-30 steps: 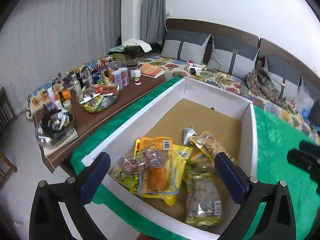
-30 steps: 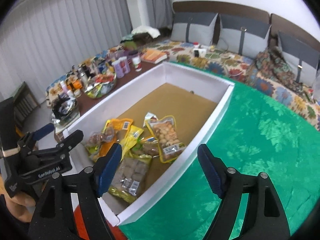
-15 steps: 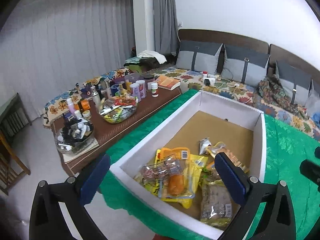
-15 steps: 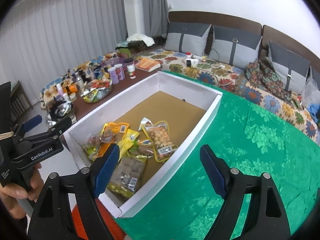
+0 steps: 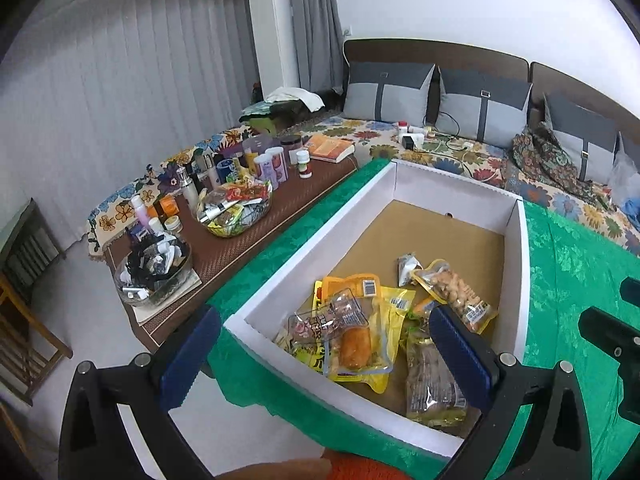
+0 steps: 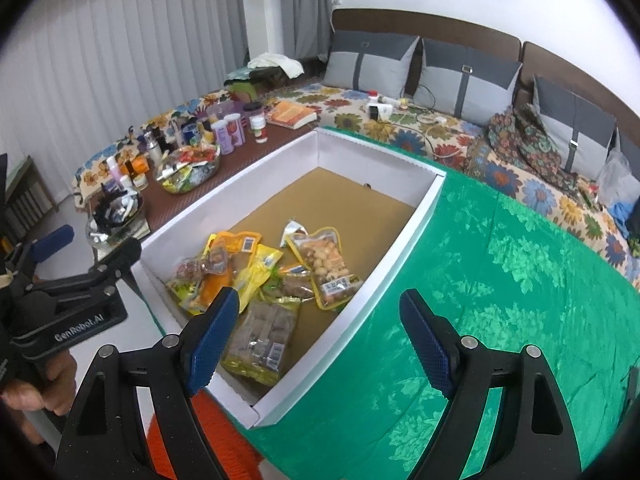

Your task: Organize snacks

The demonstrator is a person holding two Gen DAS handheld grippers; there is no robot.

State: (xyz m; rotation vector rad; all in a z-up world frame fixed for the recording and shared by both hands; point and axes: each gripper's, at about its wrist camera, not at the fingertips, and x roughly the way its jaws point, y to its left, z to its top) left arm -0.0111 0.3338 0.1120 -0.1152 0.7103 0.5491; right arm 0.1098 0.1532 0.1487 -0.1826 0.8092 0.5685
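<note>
From my remote seat, both views look down into the white box (image 6: 404, 236) on the green cloth (image 6: 500, 280), with the snack packets (image 6: 272, 276) heaped at its near end on the brown floor. Several packets overlap, so I cannot count them or read their labels; the left gripper's right pad covers part of the packet of brown pieces (image 5: 430, 388). The left gripper (image 5: 326, 350) has its jaws wide apart with nothing between the pads. The right gripper (image 6: 320, 338) is likewise spread and empty, having opened slightly further in the last second. A hand (image 6: 38, 390) on the left gripper's handle is cut off at the frame edge (only knuckles show). Compared with a second ago, both cameras sit higher and further back: the box looks smaller and more of the cluttered side table (image 5: 288, 204) shows.
</note>
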